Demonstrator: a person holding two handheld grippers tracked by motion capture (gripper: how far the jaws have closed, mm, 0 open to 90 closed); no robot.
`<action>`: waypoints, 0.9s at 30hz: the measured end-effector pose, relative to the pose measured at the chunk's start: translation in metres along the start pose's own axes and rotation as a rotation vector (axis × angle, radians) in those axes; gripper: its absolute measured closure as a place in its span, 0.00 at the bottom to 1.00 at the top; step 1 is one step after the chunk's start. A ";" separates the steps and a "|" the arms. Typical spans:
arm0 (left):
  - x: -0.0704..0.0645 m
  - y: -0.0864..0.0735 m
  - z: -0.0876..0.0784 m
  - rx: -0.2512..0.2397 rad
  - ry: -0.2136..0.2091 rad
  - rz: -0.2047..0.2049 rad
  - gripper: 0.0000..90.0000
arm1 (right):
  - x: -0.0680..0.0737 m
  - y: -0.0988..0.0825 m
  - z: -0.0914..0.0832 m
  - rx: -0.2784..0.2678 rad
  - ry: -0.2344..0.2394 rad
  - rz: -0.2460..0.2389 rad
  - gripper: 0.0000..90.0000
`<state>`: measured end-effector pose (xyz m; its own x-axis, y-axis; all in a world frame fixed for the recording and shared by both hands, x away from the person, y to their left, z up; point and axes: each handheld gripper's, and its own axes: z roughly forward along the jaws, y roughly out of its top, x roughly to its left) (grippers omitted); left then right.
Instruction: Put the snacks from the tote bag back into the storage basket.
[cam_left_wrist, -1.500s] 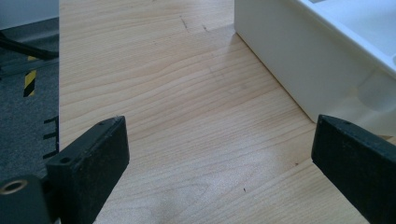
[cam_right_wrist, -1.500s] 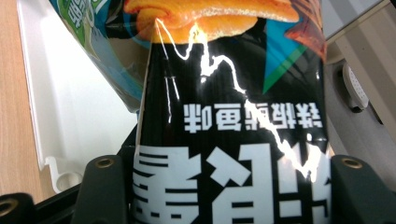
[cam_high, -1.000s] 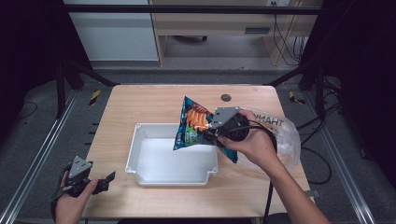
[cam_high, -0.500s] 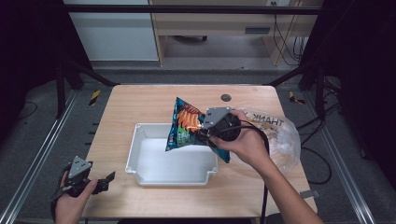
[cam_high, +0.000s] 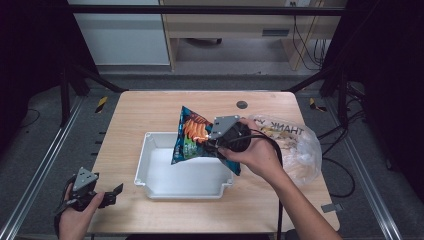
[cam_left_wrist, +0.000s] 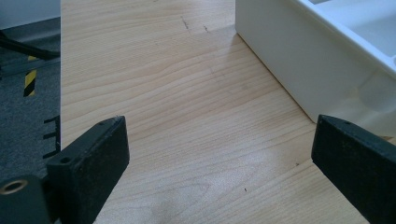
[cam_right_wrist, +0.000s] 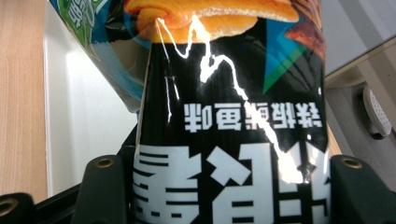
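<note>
A blue and black snack bag (cam_high: 192, 136) printed with orange chips hangs tilted over the right half of the white tray (cam_high: 150, 146). My right gripper (cam_high: 211, 143) is shut on the bag's lower part; in the right gripper view the bag (cam_right_wrist: 224, 116) stands between the two black jaws, upside-down lettering facing me. My left gripper (cam_high: 116, 192) rests at the table's front left corner, open, its jaws spread wide over bare wood. The left gripper (cam_left_wrist: 219, 158) faces the tray's outer wall (cam_left_wrist: 280, 60) a short way off.
A clear plastic shopping bag (cam_high: 295, 145) with "THANK" lettering lies at the table's right side, behind my right hand. A small dark round cap (cam_high: 242, 104) sits near the far edge. Metal rails and cables flank the table.
My right gripper has carried the snack bag leftward, from the tray's right edge to further over the tray. The left gripper has stayed put.
</note>
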<state>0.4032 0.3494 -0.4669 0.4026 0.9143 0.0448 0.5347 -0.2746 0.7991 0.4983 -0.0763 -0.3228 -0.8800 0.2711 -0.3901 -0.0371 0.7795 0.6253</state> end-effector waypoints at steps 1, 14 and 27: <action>0.000 0.000 0.000 0.000 -0.001 0.000 0.04 | 0.000 0.001 0.001 -0.001 0.003 -0.001 0.45; 0.000 0.000 0.000 -0.001 0.000 -0.001 0.04 | 0.007 0.013 0.013 0.007 0.024 -0.029 0.45; 0.000 0.000 -0.001 -0.002 -0.001 -0.002 0.04 | 0.011 0.022 0.025 0.009 0.044 -0.041 0.45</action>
<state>0.4028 0.3501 -0.4664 0.4024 0.9145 0.0428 0.5342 -0.2726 0.8002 0.5001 -0.0422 -0.3304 -0.8977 0.2139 -0.3852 -0.0693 0.7947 0.6030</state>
